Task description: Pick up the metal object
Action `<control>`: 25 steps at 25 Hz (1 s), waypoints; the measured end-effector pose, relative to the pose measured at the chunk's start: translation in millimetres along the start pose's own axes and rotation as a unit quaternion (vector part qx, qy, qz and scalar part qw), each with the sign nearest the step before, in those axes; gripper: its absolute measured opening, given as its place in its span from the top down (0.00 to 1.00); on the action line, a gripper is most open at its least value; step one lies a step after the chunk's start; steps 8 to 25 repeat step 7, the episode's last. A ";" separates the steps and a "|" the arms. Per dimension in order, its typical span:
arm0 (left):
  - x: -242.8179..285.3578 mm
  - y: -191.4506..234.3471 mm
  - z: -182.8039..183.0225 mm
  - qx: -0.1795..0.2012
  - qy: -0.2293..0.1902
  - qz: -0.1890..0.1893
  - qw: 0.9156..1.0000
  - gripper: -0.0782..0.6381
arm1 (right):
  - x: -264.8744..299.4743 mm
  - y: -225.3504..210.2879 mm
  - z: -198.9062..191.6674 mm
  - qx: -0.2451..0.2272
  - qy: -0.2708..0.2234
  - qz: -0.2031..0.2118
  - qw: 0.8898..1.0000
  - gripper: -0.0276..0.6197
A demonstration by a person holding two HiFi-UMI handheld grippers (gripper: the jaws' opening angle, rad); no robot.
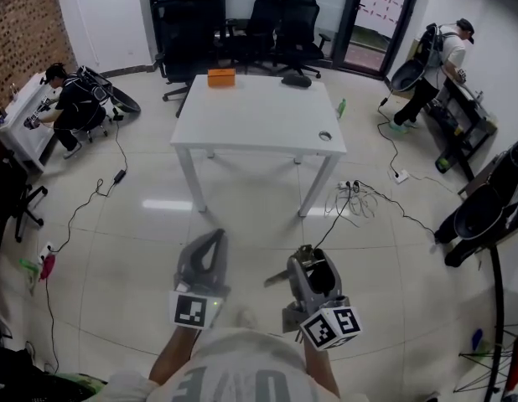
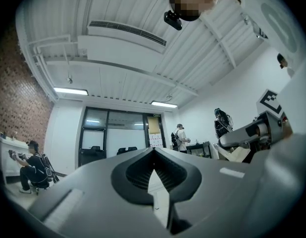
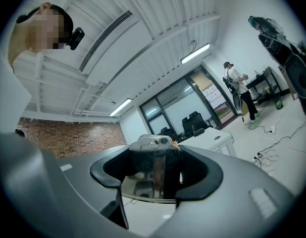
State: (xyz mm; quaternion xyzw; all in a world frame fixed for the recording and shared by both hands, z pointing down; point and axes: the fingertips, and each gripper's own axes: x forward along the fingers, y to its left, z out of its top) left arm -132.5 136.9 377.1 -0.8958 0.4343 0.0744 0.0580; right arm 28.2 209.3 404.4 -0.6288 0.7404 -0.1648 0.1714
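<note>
Fig. Person is standing on the tiled floor (image 1: pixel 142 224), well apart from the white surface (image 1: pixel 259 120), and is holding both claws out in front.

(a) L claw (image 1: pixel 215 235): jaws are meeting at the tips w/ nothing between them; it is pointing up toward the ceiling.

(b) R claw (image 1: pixel 312 262): jaws are standing wide and clamping the metal object (image 3: pixel 151 145), a shiny piece that is sitting between the pads and sticking up past them. It is off the surface, up in the air.

(c) Orange box (image 1: pixel 220 77) and black item (image 1: pixel 297 80) are lying at the surface's far edge, near the office chairs (image 1: pixel 280 23). Cables (image 1: pixel 360 193) are trailing across the floor to its right.
</note>
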 end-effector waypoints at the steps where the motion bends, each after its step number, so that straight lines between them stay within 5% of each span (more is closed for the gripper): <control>1: 2.5 -1.1 1.2 0.001 -0.003 0.000 1.000 0.89 | 0.0 -2.0 1.1 0.000 -0.001 0.000 1.000 0.48; 25: 19.2 0.6 -0.8 0.001 -0.009 -0.001 1.000 0.89 | 12.4 -8.8 -2.9 0.000 0.007 0.007 1.000 0.49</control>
